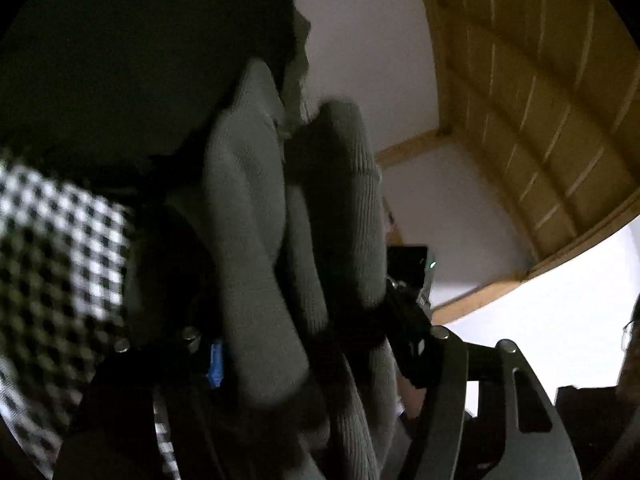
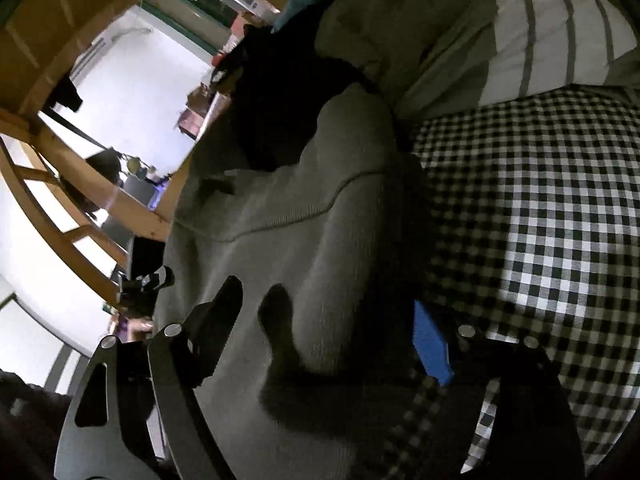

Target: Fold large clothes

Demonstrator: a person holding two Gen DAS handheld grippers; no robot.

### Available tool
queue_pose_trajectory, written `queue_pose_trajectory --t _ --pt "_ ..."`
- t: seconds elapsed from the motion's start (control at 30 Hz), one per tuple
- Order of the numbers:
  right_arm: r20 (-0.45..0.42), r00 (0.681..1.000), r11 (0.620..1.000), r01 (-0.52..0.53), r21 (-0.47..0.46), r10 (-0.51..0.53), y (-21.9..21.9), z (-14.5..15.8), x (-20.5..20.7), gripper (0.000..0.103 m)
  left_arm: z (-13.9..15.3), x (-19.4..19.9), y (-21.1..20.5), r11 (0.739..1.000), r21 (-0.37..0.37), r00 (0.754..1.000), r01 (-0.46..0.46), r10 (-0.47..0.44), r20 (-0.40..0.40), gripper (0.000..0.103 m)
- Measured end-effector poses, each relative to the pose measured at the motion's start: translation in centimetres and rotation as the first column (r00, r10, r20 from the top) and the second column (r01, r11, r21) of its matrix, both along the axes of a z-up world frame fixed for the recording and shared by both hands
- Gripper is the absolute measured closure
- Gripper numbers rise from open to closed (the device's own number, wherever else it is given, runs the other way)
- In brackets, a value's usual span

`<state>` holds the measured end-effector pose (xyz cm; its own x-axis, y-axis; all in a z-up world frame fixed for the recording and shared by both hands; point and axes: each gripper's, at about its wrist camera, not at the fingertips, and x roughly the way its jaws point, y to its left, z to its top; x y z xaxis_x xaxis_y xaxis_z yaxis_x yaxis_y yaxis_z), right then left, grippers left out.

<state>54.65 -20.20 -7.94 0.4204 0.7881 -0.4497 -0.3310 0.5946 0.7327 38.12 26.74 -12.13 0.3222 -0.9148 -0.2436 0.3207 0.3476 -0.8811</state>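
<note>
Bunched grey ribbed-knit sweater point(image 2: 304, 216) lies on the black-and-white checked bedsheet point(image 2: 540, 208), filling both spread grippers, left gripper point(image 1: 304, 360) and right gripper point(image 2: 320, 344); whether either grips, I cannot tell. Thick folds could slip, undoing the fold.

A knitted garment point(image 2: 288, 216) lies bunched on a checked bedcover point(image 2: 540, 208), which spreads to its right. Behind it sit a dark garment point(image 2: 272, 120) and a striped pillow point(image 2: 552, 32), while a wooden frame point(image 2: 60, 152) stands at left.
</note>
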Motion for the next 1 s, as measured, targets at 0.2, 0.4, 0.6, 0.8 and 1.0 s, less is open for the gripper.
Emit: queue_pose_trajectory --t 0.2,0.4,0.6,0.8,1.0 --pt "-0.006 1.0 1.0 -0.013 -0.007 0.013 0.1 -0.4 0.0 0.024 4.8 -2.4 1.4 0.913 0.357 0.966 -0.199 0.123 0.226 0.014" --pt "-0.002 1.0 1.0 -0.028 -0.014 0.028 1.2 -0.3 -0.2 0.024 7.6 -0.6 -1.8 0.894 0.449 0.946 -0.012 -0.135 0.294 0.012" --pt "0.002 1.0 1.0 -0.026 -0.01 0.026 1.6 -0.2 -0.1 0.024 4.6 1.7 -4.9 0.891 0.432 0.966 0.139 -0.218 0.139 0.012" --pt "0.021 1.0 0.999 -0.013 0.039 0.012 0.3 -0.4 -0.3 0.024 7.2 0.4 -3.3 0.973 0.228 0.952 0.045 -0.111 0.285 0.01" --pt "0.032 0.999 0.998 -0.002 0.06 0.0 -0.2 -0.5 -0.2 0.024 7.9 -1.6 -8.2 0.806 0.592 0.891 0.031 -0.29 0.349 0.01"
